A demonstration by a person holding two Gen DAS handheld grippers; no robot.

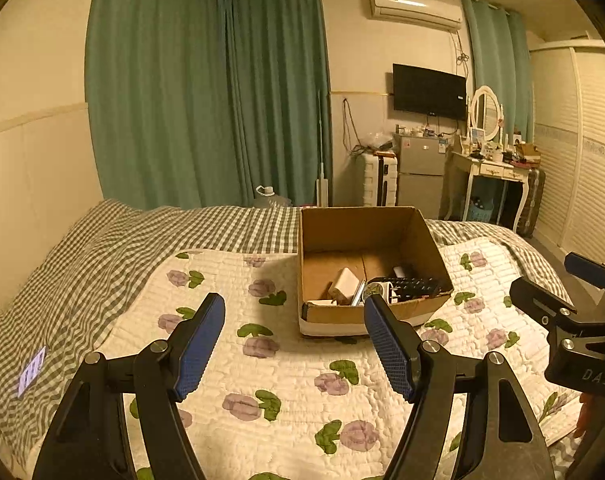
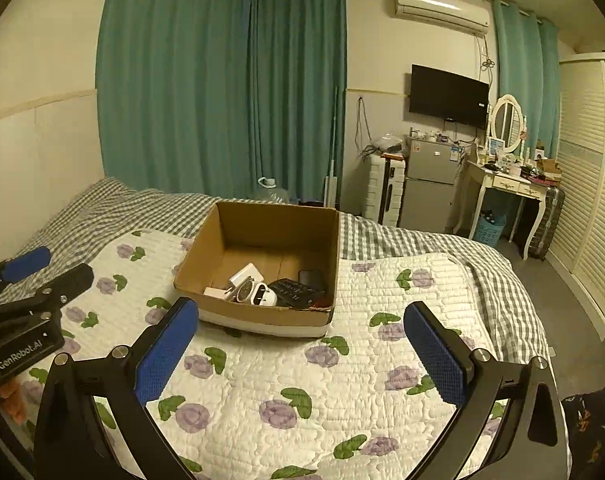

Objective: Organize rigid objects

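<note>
- The bedroom behind: teal curtains (image 2: 222, 88) along the far wall, a wall TV (image 2: 448, 96), an air conditioner (image 2: 440, 10) above it, and a small fridge (image 2: 428, 180) next to a white dressing table (image 2: 506, 188).
- My work surface is the bed (image 2: 82, 208), with a white flowered quilt (image 2: 302, 380) spread over a green checked sheet; it is soft, so I judge the box may rock if pushed.
- The cardboard box (image 2: 238, 220) sits on the quilt straight ahead of both tools, open side up; it lies slightly right of my left gripper (image 1: 294, 344) and slightly left of my right gripper (image 2: 302, 350). Neither hand looks clearly nearer.
- Both grippers hover above the quilt with jaws spread wide and nothing between them.
- Inside the box, at the near wall, lie the rigid objects: a white charger (image 1: 344, 284), a black remote (image 2: 296, 290) lying roughly across my view, and a round white piece (image 2: 258, 294).
- I see no loose object on the quilt, so I judge the sorting nearly finished.
</note>
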